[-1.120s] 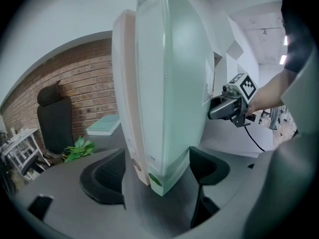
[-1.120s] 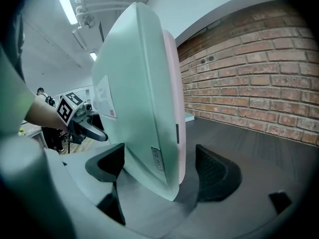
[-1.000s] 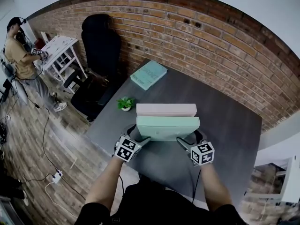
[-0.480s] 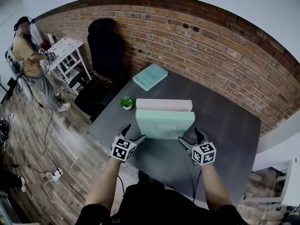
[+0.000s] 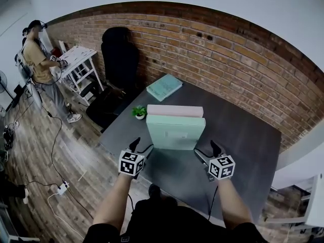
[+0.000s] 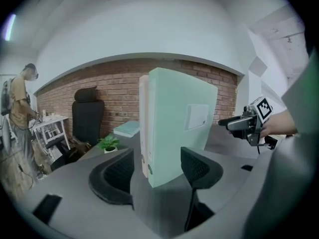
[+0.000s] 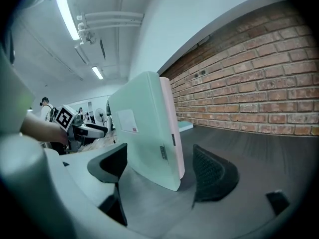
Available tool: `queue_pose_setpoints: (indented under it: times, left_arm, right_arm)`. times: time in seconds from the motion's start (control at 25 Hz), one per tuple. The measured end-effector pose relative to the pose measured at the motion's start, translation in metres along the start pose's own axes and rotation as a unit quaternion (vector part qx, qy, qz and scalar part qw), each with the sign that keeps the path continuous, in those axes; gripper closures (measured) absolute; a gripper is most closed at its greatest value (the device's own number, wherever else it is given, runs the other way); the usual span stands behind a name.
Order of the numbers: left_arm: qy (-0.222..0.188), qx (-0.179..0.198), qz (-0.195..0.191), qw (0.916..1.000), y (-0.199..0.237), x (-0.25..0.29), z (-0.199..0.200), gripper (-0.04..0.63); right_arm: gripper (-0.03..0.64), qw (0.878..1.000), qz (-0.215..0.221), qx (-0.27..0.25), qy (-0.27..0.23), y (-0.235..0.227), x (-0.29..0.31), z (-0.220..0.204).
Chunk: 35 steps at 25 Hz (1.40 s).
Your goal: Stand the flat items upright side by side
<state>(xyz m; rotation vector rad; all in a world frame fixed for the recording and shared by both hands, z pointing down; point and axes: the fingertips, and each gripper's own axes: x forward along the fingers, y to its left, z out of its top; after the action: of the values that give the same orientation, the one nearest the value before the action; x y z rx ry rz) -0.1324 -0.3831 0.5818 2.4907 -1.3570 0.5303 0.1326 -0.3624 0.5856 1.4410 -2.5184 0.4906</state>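
Observation:
A mint-green binder (image 5: 175,132) stands upright on the grey table (image 5: 243,135), with a pink binder (image 5: 174,110) upright right behind it, side by side. My left gripper (image 5: 142,147) hangs off the green binder's left end, my right gripper (image 5: 206,151) off its right end. Both are open, their pads touch nothing, and their jaws have just been closing with nothing gripped between them. In the left gripper view the green binder (image 6: 177,123) stands just ahead of the left gripper (image 6: 154,183). The right gripper view shows the green binder (image 7: 139,128) and the pink binder (image 7: 169,123).
A teal book (image 5: 164,86) lies flat at the table's far left corner. A small potted plant (image 5: 139,112) sits by the left edge. Beyond the table stand a black chair (image 5: 121,59), a white stand (image 5: 81,59), a person (image 5: 40,59) and the brick wall.
Both grippers have drawn back from the green binder's lower corners toward me and risen a little. The two binders stay upright where they were.

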Motion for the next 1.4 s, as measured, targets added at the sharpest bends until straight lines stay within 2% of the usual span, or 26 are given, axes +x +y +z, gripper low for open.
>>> queue_pose_setpoints:
  times: [0.24,0.44,0.6,0.72,0.8,0.88,0.92,0.96,1.0,1.08,1.16,1.28,1.4]
  left_arm:
    - [-0.017,-0.029,0.013,0.9993,0.0,-0.025,0.008,0.33]
    - [-0.029,-0.037,0.021,0.9987,0.013,-0.042,0.015,0.362]
    - [-0.045,-0.035,0.008,0.9984,0.022,-0.057,0.021,0.395]
    - [-0.061,-0.035,-0.001,0.9975,0.036,-0.073,0.021,0.439]
    - [-0.069,-0.036,0.003,0.997,0.052,-0.088,0.019,0.47]
    - [-0.066,-0.013,0.004,0.9978,0.064,-0.105,0.014,0.511]
    - [-0.061,0.014,0.001,0.998,0.066,-0.112,0.01,0.525]
    - [-0.059,0.046,-0.007,0.9972,0.065,-0.117,0.006,0.539]
    - [-0.061,0.076,-0.019,0.995,0.063,-0.121,0.003,0.548]
    - [-0.074,0.108,-0.049,0.9902,0.058,-0.123,0.003,0.558]
    - [-0.085,0.098,-0.082,0.9882,0.056,-0.123,0.011,0.56]
    - [-0.097,0.046,-0.147,0.9833,0.045,-0.139,0.023,0.562]
    - [-0.089,0.043,-0.174,0.9798,0.039,-0.148,0.03,0.572]
  right_arm:
    - [0.222,1.0,0.002,0.024,-0.004,0.008,0.002,-0.004]
    - [0.261,0.999,0.007,0.049,-0.02,0.019,0.002,0.0]
    - [0.347,0.998,0.029,0.043,-0.024,0.041,-0.006,0.0]
    - [0.377,1.0,0.013,0.002,-0.018,0.061,-0.006,-0.002]
    - [0.431,1.0,-0.002,-0.009,-0.021,0.076,-0.004,0.003]
    - [0.498,0.999,-0.012,-0.002,-0.031,0.096,-0.003,0.012]
    - [0.546,0.999,-0.013,0.002,-0.037,0.108,-0.002,0.017]
    - [0.589,0.999,-0.012,0.003,-0.042,0.122,0.0,0.022]
    - [0.603,0.999,-0.008,0.0,-0.048,0.137,0.002,0.027]
    - [0.603,0.998,0.004,-0.012,-0.054,0.17,0.008,0.034]
    - [0.603,0.998,0.02,-0.04,-0.042,0.201,0.011,0.036]
    - [0.603,0.994,0.041,-0.098,-0.019,0.234,0.002,0.038]
    - [0.603,0.994,0.039,-0.092,-0.049,0.234,-0.008,0.054]
